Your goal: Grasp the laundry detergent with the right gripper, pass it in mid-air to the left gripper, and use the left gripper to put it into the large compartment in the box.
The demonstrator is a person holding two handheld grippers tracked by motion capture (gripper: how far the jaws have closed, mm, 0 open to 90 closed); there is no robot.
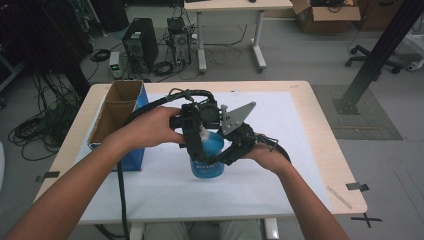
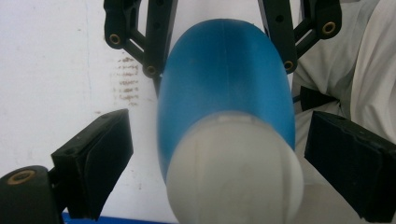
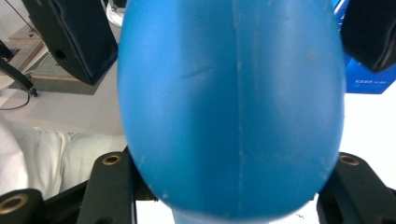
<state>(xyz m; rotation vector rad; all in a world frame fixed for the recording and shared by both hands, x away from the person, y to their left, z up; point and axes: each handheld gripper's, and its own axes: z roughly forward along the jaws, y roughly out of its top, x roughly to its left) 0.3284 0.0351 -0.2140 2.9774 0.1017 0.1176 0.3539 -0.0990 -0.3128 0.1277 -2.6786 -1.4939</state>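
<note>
A blue bottle (image 1: 207,162) with a white cap (image 1: 203,134) stands upright on the white mat (image 1: 285,125) at mid-table. My left gripper (image 1: 201,139) comes down from above. In the left gripper view its pads (image 2: 95,161) stand apart on either side of the cap (image 2: 233,172), with a gap on each side, so it is open. My right gripper (image 1: 226,154) reaches in from the right and is shut on the bottle's body. Its black fingers (image 2: 156,51) hug both flanks of the bottle (image 2: 224,79). In the right gripper view the bottle (image 3: 233,102) sits deep between the jaws.
An open blue cardboard box (image 1: 117,107) stands on the table's left side, close to my left forearm. The wooden table edge (image 1: 325,150) runs along the right. Beyond the table are a computer tower (image 1: 140,42), floor cables and another desk (image 1: 235,6).
</note>
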